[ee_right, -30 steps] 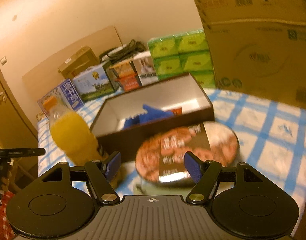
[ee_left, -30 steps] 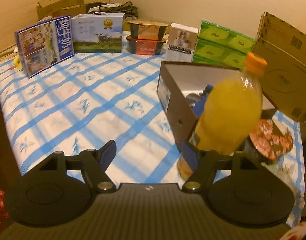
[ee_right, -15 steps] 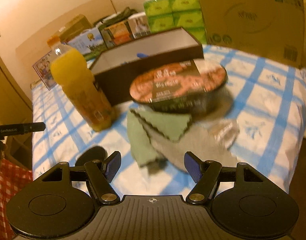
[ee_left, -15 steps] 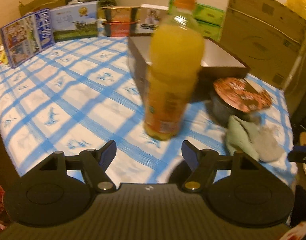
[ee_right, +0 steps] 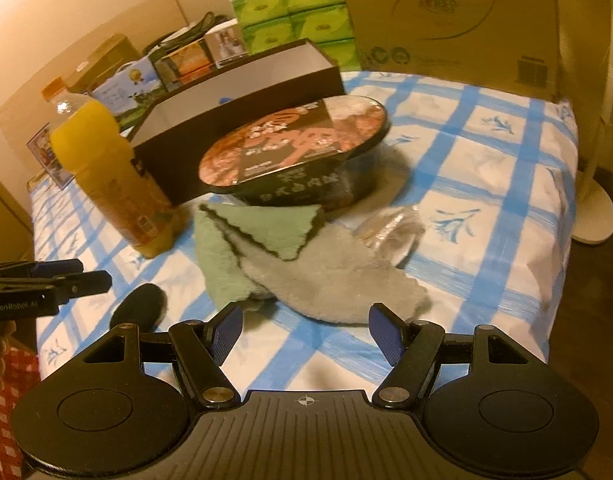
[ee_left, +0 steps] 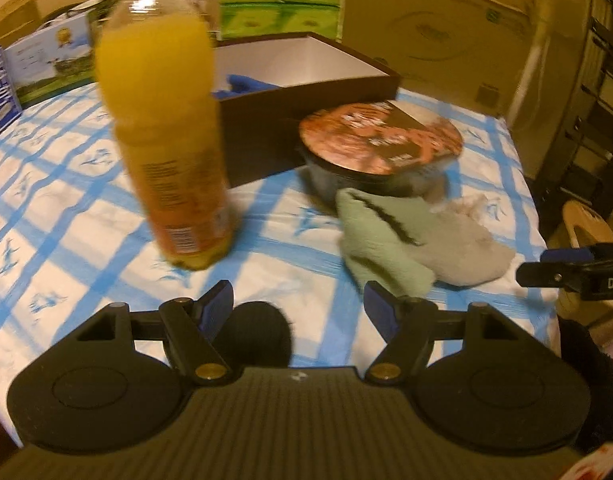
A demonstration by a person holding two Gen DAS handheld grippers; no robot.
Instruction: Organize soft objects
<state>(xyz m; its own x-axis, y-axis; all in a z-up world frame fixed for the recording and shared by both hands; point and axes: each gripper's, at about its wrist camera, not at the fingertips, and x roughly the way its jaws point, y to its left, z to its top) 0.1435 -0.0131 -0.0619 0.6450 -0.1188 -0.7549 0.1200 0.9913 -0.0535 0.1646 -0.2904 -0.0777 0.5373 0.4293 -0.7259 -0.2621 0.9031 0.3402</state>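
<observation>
A: Ahead of the right gripper [ee_right: 302, 330], what blocks the way?
B: At twelve o'clock the green cloth [ee_right: 250, 236] and grey cloth [ee_right: 330, 284], with the noodle bowl [ee_right: 294, 156] behind; at ten the juice bottle [ee_right: 110, 172].
A: Free room?
B: Bare tablecloth [ee_right: 486, 184] from one to three o'clock.

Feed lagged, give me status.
Both grippers open, empty: left, right. Green-grey cloth on tablecloth ahead. Noodle bowl crowds its far edge.

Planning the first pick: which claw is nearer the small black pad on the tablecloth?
Left. The left claw hangs open right over the black pad; the right claw sits off to its side, facing the green cloth.
</observation>
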